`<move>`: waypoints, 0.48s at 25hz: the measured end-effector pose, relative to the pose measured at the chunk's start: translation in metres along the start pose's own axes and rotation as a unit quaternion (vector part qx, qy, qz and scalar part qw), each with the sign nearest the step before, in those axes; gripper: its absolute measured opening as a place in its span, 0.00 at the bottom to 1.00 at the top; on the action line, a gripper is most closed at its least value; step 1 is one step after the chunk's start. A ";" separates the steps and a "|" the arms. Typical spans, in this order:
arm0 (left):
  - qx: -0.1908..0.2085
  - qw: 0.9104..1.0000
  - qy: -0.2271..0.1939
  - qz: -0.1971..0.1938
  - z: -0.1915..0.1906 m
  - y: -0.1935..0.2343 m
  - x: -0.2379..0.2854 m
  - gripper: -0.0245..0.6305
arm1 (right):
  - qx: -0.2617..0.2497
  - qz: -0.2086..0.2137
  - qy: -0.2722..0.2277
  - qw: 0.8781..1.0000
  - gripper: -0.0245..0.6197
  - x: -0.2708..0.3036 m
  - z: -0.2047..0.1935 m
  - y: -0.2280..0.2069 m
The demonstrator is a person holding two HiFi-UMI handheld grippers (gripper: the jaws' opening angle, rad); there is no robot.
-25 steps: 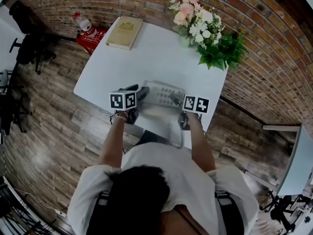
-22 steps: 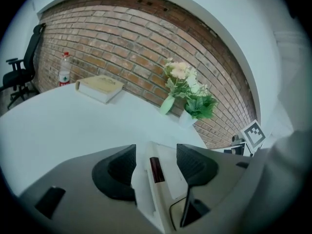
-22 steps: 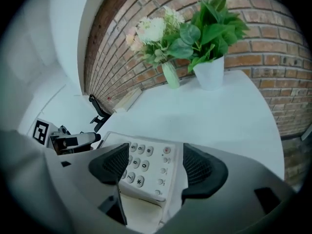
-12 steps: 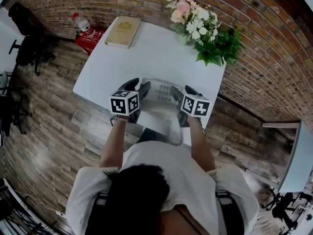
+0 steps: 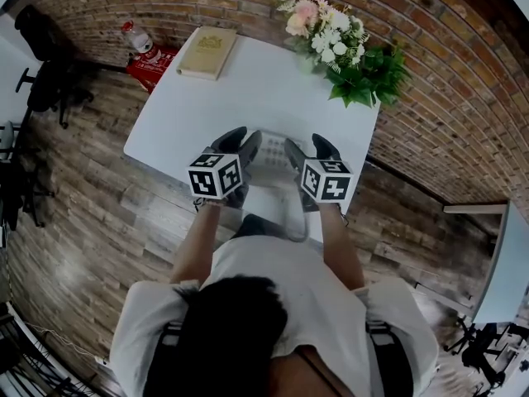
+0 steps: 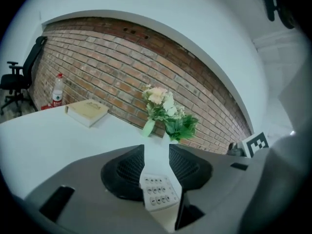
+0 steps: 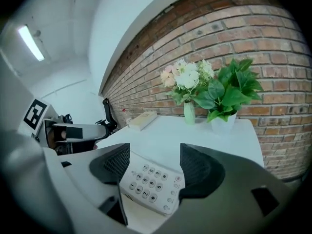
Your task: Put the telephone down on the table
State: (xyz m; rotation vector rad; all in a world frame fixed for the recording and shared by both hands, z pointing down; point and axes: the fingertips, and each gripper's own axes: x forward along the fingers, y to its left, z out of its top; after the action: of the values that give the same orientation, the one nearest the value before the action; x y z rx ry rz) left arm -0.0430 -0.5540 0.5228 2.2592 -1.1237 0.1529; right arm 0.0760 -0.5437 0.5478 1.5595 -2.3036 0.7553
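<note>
Lying flat on the white rectangular table [image 5: 248, 81], close to its near edge, the white plastic push-button telephone [image 5: 269, 157] has its keypad facing up. Neither tool touches it. In the head view it shows in the gap between the two of them.

The left hand-held gripper [image 5: 241, 141] hangs above the telephone's left side. Its jaws have just been closing, yet a narrow gap remains between the two dark ribbed pads. The left gripper view shows the keypad [image 6: 158, 193] through that gap, lower down and clear of the pads, so this hand-held gripper [image 6: 156, 152] grips nothing.

The right hand-held gripper [image 5: 307, 147] hangs above the telephone's right side with its jaws spread wider. The right gripper view looks down between them at the telephone [image 7: 148, 184] on the table, with no pad of this hand-held gripper [image 7: 155, 155] pressing on it.

Farther back on the table, a tan hardcover book [image 5: 210, 53] lies at the far left corner. A bouquet of pink and white flowers [image 5: 326, 27] and a leafy green potted plant [image 5: 368, 77] stand at the far right, against the red brick wall [image 5: 463, 98].

Off the table, a clear plastic bottle [image 5: 138, 35] stands on a red box [image 5: 155, 63] beside the book's corner. A black office chair [image 5: 45, 56] sits on the wooden plank floor [image 5: 74, 197], well to the left.
</note>
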 end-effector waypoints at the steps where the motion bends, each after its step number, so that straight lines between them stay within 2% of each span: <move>1: 0.004 1.000 -0.005 0.001 0.003 -0.003 0.000 0.28 | -0.004 0.002 -0.005 1.000 0.56 -0.003 0.003 0.004; 5: 0.076 0.997 -0.009 0.020 0.007 -0.015 -0.003 0.25 | -0.009 0.004 -0.028 1.000 0.55 -0.012 0.014 0.012; 7: 0.093 0.995 -0.014 0.023 0.007 -0.022 -0.005 0.24 | -0.019 0.001 -0.033 0.999 0.45 -0.014 0.017 0.014; 8: 0.096 0.995 -0.016 0.022 0.007 -0.026 -0.005 0.24 | -0.026 0.001 -0.034 0.999 0.37 -0.016 0.018 0.015; 10: 0.092 0.996 -0.017 0.016 0.005 -0.033 -0.005 0.24 | -0.039 -0.001 -0.039 0.999 0.32 -0.019 0.020 0.018; 12: 0.069 0.997 -0.015 0.004 0.004 -0.040 -0.006 0.23 | -0.048 -0.005 -0.047 0.998 0.26 -0.022 0.024 0.021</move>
State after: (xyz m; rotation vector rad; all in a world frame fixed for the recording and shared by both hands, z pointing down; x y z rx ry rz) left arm -0.0169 -0.5343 0.4986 2.3870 -1.1698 0.2058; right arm 0.0671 -0.5339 0.5114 1.5943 -2.3597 0.5723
